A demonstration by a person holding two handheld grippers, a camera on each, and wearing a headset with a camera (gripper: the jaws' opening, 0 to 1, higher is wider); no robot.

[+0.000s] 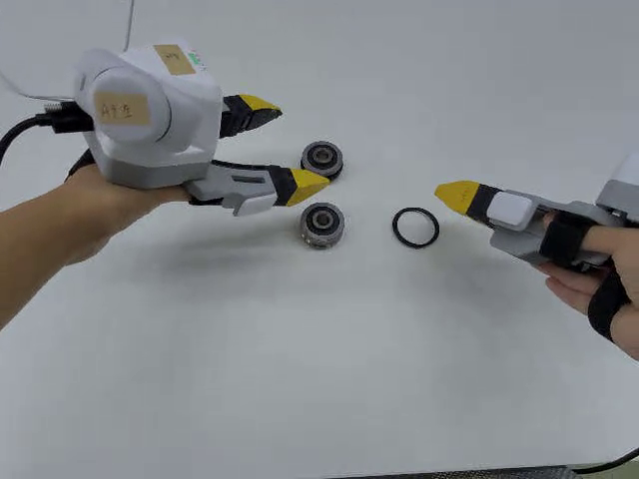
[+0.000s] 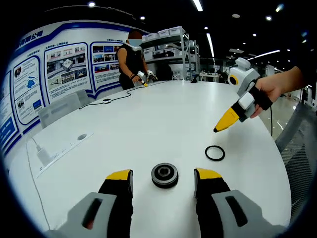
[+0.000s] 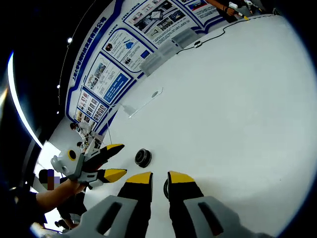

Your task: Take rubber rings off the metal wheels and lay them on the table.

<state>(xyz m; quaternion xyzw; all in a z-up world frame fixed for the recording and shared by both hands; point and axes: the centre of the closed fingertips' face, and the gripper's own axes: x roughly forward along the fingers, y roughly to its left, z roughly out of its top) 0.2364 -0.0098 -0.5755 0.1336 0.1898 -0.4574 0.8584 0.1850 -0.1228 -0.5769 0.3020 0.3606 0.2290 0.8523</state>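
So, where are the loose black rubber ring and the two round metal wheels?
Black rubber ring (image 1: pixel 395 229): head view, left edge.
Nearer metal wheel (image 1: pixel 321 224): head view, hub.
Farther metal wheel (image 1: pixel 322 158): head view, hub.

1. Table (image 1: pixel 300 379): white, smooth, matt.
2. Near wheel (image 1: pixel 322 224) and far wheel (image 1: pixel 322 158): shiny metal hubs, dull black outer bands.
3. Rubber ring (image 1: pixel 414 228): black, matt.
4. Left gripper (image 1: pixel 290 145): smooth white and grey plastic, yellow tips, tan paper labels (image 1: pixel 122 107).
5. Right gripper (image 1: pixel 457 195): same plastic, with a black cloth strap (image 1: pixel 565 239).
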